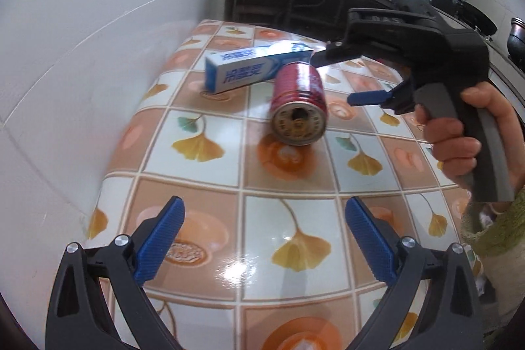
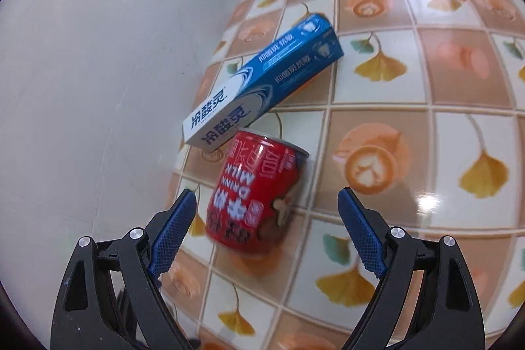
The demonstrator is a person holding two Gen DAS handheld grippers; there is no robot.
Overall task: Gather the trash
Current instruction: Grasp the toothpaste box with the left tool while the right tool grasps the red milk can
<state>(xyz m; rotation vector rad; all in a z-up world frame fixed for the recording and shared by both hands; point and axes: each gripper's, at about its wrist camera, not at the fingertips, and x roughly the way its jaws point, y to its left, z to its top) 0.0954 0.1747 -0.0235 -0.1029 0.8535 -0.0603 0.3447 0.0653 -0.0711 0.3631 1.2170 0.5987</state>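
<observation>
Red can (image 2: 259, 192) lies beside toothpaste box (image 2: 262, 81), both grippers open.

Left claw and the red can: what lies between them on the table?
Nothing but bare patterned tablecloth lies between the open left claw and the red can, as the left wrist view shows.

Red metal drink can (image 1: 298, 107) lies on its side beside a blue-and-white cardboard toothpaste box (image 1: 249, 65) on the leaf-patterned tablecloth (image 1: 203, 186)
</observation>
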